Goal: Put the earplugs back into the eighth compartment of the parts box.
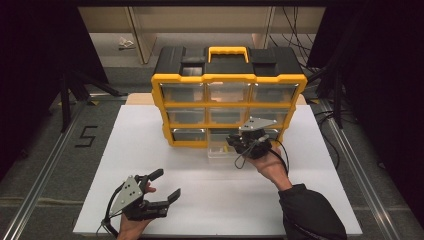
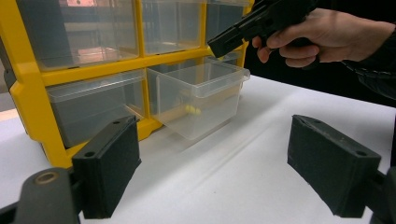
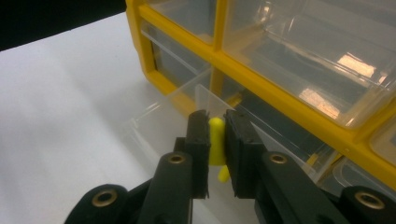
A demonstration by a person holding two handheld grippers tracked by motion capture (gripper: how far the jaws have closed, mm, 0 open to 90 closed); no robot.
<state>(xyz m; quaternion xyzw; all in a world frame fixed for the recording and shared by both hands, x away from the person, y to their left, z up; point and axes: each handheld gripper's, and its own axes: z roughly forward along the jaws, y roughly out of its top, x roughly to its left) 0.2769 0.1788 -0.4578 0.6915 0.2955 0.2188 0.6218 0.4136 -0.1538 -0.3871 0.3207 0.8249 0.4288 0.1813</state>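
A yellow and black drawer organiser (image 1: 229, 78) stands at the back of the white board. Its bottom middle clear drawer (image 1: 218, 151) is pulled out onto the board, also seen as the clear drawer (image 2: 201, 88). My right gripper (image 1: 236, 143) hovers over that drawer, jaws shut on a small yellow plastic piece (image 3: 215, 137) held upright between the pads. A small yellow item (image 2: 191, 110) lies inside the drawer. My left gripper (image 1: 166, 184) rests at the board's near left, jaws open wide and nothing between them; the left gripper (image 2: 212, 154) faces the drawer from a distance.
The white board (image 1: 150, 145) covers the table. The organiser's other clear drawers (image 2: 93, 100) are pushed in. The person's right hand (image 2: 327, 35) and dark sleeve (image 1: 310, 212) reach in from the near right. Dark floor and metal rails flank the board.
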